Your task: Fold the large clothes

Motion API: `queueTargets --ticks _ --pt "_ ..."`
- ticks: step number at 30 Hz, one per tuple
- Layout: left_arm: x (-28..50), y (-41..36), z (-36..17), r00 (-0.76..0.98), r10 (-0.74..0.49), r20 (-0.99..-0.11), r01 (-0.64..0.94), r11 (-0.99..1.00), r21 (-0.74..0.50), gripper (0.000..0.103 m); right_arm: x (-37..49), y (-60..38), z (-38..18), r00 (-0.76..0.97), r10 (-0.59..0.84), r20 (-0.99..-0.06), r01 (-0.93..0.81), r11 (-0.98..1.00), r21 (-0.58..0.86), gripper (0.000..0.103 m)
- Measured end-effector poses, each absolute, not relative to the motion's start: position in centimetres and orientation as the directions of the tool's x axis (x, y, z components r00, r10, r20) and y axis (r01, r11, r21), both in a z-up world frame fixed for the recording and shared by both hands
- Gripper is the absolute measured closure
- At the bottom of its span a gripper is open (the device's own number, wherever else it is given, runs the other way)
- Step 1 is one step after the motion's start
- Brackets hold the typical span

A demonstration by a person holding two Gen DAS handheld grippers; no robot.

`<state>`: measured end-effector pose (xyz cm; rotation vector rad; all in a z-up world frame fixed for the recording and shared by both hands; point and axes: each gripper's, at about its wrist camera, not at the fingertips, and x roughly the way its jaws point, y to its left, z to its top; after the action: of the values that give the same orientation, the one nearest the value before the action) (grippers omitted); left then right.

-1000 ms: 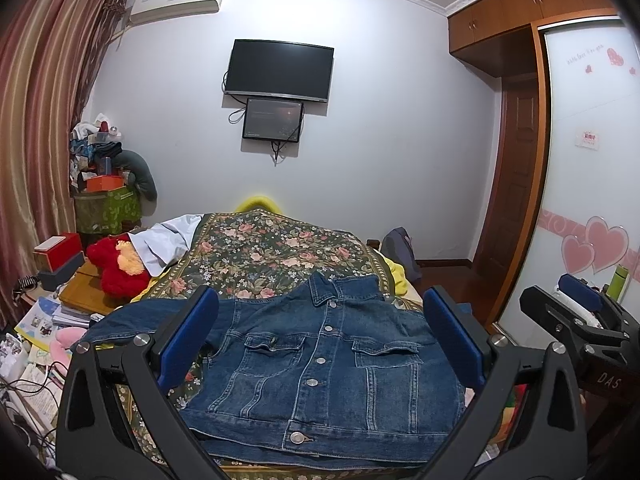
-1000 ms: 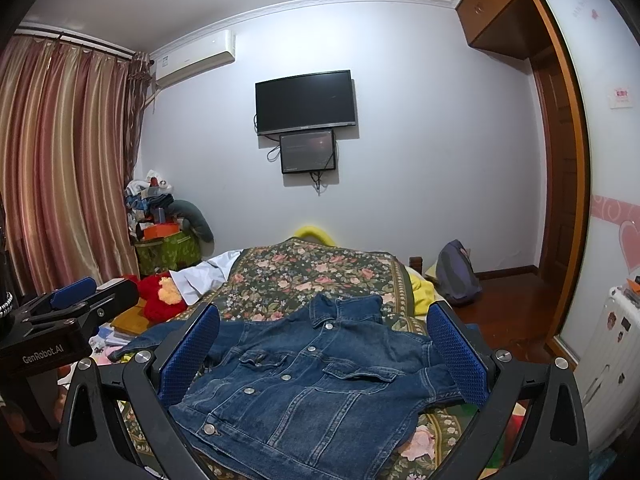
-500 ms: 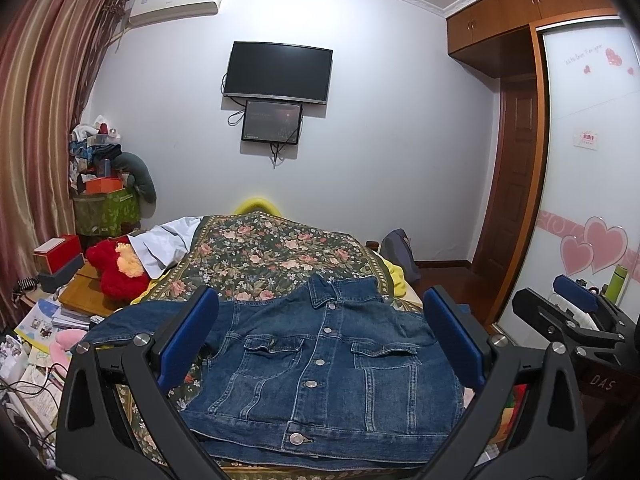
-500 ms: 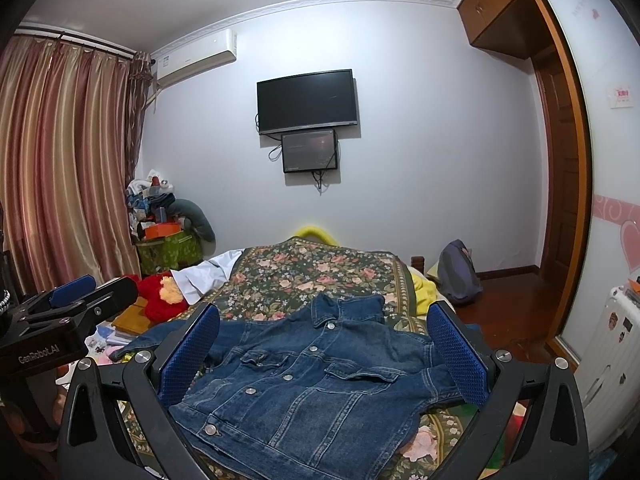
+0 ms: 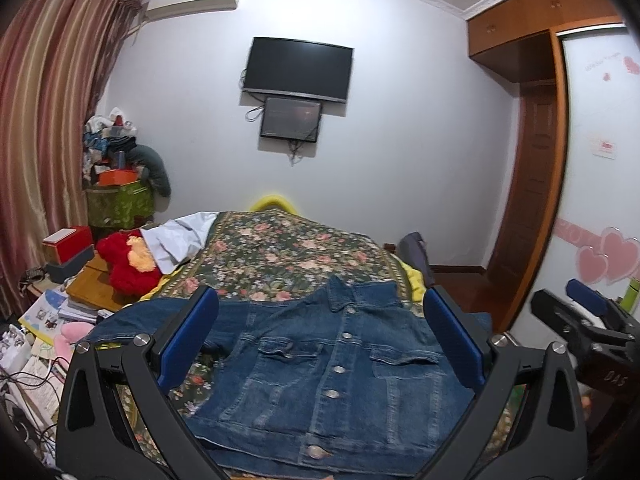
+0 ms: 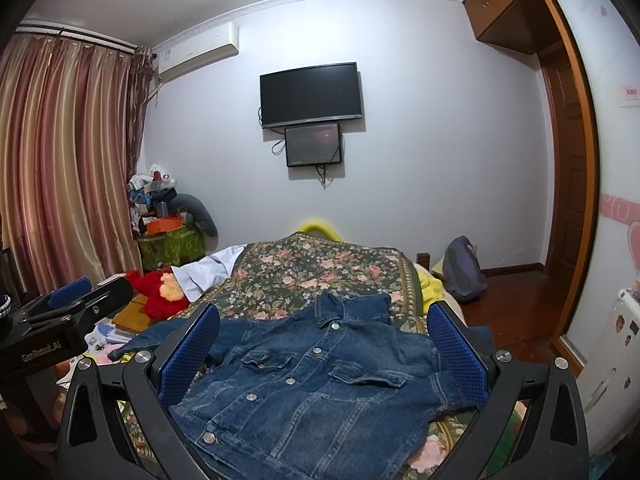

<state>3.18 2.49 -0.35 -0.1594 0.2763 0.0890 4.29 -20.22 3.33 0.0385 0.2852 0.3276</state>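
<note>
Below both gaping tools: denim jacket (image 5: 332, 368) flat on bed (image 5: 280, 248).

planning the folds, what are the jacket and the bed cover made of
Jacket: looks like blue denim, faded in patches, with stitched seams and shiny metal-looking buttons.
Bed cover: a floral-patterned fabric, matte, lying flat; whether woven or printed can't be told.

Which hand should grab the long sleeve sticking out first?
Probably the left gripper: the jacket lies flat, and its outstretched sleeve reaches toward that side. Both grippers are open and hold nothing.
</note>
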Motion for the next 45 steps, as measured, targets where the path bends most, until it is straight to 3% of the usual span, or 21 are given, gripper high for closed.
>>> queueTargets --ticks 10,14,21,27,33,35,40,45 --pt "10.2 12.4 -3.0 0.911 0.179 -0.372 -0.267 0.943 -0.200 0.000 14.4 -17.0 0.7 0.863 0.321 -0.390 -0.310 0.946 0.094 0.000" --pt "13.5 18.2 -5.8 0.851 0.249 -0.461 -0.380 0.899 -0.216 0.000 19.4 -15.7 -0.9 0.832 0.320 -0.453 -0.311 0.946 0.096 0.000" --pt "18.0 27.2 -13.1 0.678 0.375 -0.632 -0.574 0.807 -0.137 0.000 26.1 -12.5 -3.5 0.810 0.303 -0.502 -0.325 0.945 0.046 0.000" --pt "20.0 32.2 -19.6 0.605 0.245 -0.758 -0.616 0.746 -0.251 0.000 30.8 -9.0 -6.6 0.757 0.298 -0.581 -0.395 0.918 -0.044 0.000" --pt "21.9 34.2 -24.0 0.588 0.087 -0.805 -0.620 0.687 -0.379 0.003 35.1 -5.8 -11.3 0.658 0.288 -0.696 -0.466 0.882 -0.076 0.000" --pt "22.4 34.7 -24.7 0.588 0.064 -0.806 -0.626 0.667 -0.404 0.009 35.9 -5.2 -12.6 0.626 0.286 -0.725 -0.485 0.871 -0.075 0.000" --pt "23.5 35.8 -25.4 0.597 0.070 -0.799 -0.650 0.627 -0.430 0.014 36.6 -4.2 -14.9 0.583 0.281 -0.762 -0.526 0.846 -0.091 0.000" --pt "24.6 36.1 -25.1 0.534 0.178 -0.827 -0.702 0.638 -0.315 0.052 37.0 -3.9 -16.0 0.540 0.302 -0.786 -0.551 0.832 -0.059 0.000"
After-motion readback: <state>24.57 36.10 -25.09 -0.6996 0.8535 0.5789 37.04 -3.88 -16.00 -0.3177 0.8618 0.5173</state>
